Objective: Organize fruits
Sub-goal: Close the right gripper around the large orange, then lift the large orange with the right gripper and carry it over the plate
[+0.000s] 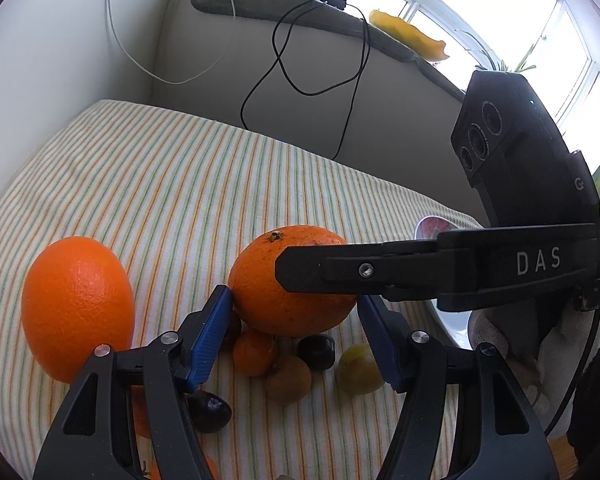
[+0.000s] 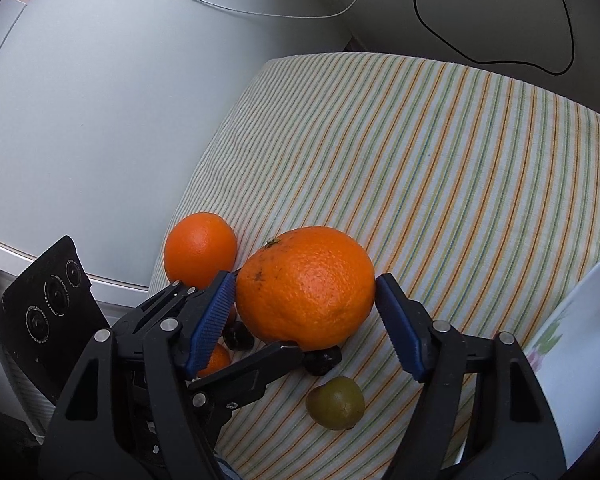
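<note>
A large orange [image 1: 288, 280] [image 2: 306, 288] rests on the striped cloth. Both grippers straddle it. My left gripper [image 1: 294, 324] is open, its blue pads [image 1: 210, 340] on either side of the orange. My right gripper [image 2: 304, 320] is open too, with a small gap showing at its right pad [image 2: 400, 328]. In the left wrist view the right gripper's black finger [image 1: 360, 270] crosses in front of the orange. A second orange [image 1: 78, 306] [image 2: 200, 250] lies to the left. Small fruits lie below: a mandarin [image 1: 254, 354], a brownish fruit [image 1: 288, 378], dark plums [image 1: 316, 352] [image 2: 322, 360], a yellow-green plum [image 1: 358, 368] [image 2: 335, 402].
A white floral plate [image 2: 580, 360] [image 1: 448, 320] lies at the right edge of the cloth [image 2: 440, 160]. A white wall and hanging cables [image 1: 300, 60] stand behind. A window ledge holds a yellow object [image 1: 408, 34]. The left gripper's camera body [image 2: 44, 312] sits at the left.
</note>
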A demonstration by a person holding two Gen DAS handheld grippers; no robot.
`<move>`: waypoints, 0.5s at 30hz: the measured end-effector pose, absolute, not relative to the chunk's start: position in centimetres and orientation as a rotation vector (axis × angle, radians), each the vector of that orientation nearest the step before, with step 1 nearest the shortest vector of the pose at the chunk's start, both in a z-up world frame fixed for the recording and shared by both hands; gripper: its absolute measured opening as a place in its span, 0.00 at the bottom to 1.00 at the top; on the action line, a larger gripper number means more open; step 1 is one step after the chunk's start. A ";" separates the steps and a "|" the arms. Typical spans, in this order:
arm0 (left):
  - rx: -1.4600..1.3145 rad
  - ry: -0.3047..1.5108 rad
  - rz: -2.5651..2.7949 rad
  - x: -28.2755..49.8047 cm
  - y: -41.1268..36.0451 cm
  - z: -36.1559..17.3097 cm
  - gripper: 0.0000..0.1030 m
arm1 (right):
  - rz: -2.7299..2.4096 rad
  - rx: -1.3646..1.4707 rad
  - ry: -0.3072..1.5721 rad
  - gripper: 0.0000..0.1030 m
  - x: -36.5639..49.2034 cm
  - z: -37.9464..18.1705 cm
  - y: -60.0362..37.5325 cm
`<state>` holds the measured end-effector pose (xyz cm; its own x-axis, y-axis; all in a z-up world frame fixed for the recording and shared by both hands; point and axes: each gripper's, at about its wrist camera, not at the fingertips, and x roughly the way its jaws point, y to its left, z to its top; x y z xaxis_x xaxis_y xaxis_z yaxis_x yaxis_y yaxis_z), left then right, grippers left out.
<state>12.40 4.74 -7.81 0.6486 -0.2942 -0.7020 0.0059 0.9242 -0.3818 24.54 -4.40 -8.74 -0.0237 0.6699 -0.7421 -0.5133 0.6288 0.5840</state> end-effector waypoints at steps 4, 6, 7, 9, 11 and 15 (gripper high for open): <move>-0.358 0.847 -0.177 12.2 4.4 -7.7 0.63 | 0.946 0.160 1.279 0.73 24.2 -8.5 -5.1; -0.356 0.844 -0.180 12.0 4.3 -7.5 0.63 | 0.945 0.163 1.274 0.73 24.2 -8.3 -5.4; -0.355 0.842 -0.182 12.0 4.2 -7.4 0.63 | 0.945 0.161 1.269 0.73 24.2 -8.2 -5.6; -0.352 0.836 -0.185 11.8 4.0 -7.0 0.63 | 0.943 0.161 1.260 0.73 24.0 -7.8 -6.1; -0.341 0.826 -0.189 11.7 3.6 -6.5 0.63 | 0.941 0.166 1.250 0.73 23.8 -7.3 -6.5; -0.322 0.806 -0.203 11.3 2.7 -5.6 0.63 | 0.939 0.171 1.222 0.73 23.5 -6.3 -7.8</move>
